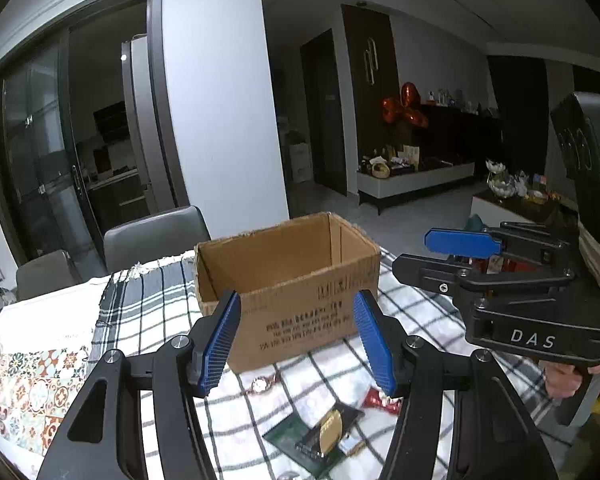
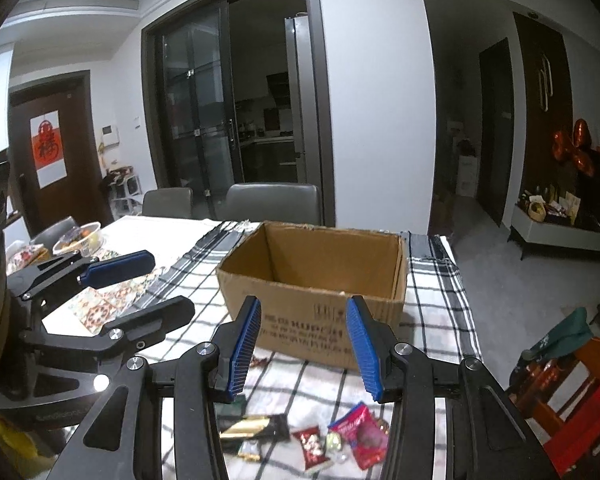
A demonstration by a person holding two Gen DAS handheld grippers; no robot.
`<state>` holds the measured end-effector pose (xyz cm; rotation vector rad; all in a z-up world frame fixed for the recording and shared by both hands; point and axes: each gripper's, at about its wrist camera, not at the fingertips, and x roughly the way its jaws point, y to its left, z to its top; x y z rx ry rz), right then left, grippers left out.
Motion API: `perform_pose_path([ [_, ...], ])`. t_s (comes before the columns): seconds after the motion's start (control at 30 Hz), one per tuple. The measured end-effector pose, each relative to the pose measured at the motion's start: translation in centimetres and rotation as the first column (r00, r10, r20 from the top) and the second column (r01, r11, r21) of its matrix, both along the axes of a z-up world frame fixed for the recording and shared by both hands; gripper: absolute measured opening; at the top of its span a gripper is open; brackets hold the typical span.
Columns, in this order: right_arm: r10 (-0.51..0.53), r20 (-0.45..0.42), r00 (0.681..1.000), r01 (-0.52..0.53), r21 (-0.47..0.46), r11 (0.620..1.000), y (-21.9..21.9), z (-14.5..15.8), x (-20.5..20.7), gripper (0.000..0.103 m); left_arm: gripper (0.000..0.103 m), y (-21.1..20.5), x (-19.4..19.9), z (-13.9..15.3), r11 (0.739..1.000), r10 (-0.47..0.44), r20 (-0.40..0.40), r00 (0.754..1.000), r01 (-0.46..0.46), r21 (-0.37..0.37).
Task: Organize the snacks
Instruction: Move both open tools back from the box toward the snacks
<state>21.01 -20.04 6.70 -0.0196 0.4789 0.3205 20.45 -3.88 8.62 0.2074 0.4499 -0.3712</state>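
Seemingly nothing is sorted yet: the box [image 2: 316, 280] at mid-worktop looks empty, while the snacks [image 2: 340, 440] lie loose near the worktop's front edge. Left gripper [image 1: 296, 340] and right gripper [image 2: 306, 346] hover, jaws wide, holding nothing.

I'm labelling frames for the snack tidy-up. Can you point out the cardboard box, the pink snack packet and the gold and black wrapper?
cardboard box [image 2: 300, 264]: right wrist view, inner back wall.
pink snack packet [image 2: 360, 436]: right wrist view, packet middle.
gold and black wrapper [image 2: 256, 430]: right wrist view, wrapper middle.
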Motion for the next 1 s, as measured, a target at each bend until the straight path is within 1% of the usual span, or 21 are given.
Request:
perform_pose_path([
  [0.17,0.012,-0.03,0.999,-0.012,-0.005,1.0,0.2,-1.6,-1.3,0.046,0.058,-0.2,-1.2,-1.2,1.0,0.002,-0.003,1.0,-0.002,0.028],
  [0.33,0.023,-0.082,0.996,-0.024,-0.008,1.0,0.2,-3.5,-2.0,0.046,0.058,-0.6,-2.0,-2.5,0.999,-0.016,-0.028,0.999,0.017,0.032],
  [0.5,0.021,-0.126,0.992,-0.022,-0.01,1.0,0.2,-5.5,-2.8,0.046,0.058,-0.4,-2.7,-4.4,0.999,-0.022,-0.05,0.999,0.023,0.022],
  [0.8,0.007,-0.149,0.989,-0.02,-0.085,0.996,0.8,-8.7,-3.6,0.046,0.057,-0.6,-2.8,-8.3,0.998,-0.055,-0.133,0.99,0.057,0.013],
  [1.0,0.006,-0.162,0.987,-0.028,-0.134,0.991,1.1,-10.7,-3.3,0.046,0.057,-1.2,-2.0,-10.4,0.993,-0.092,-0.172,0.981,0.103,0.057],
])
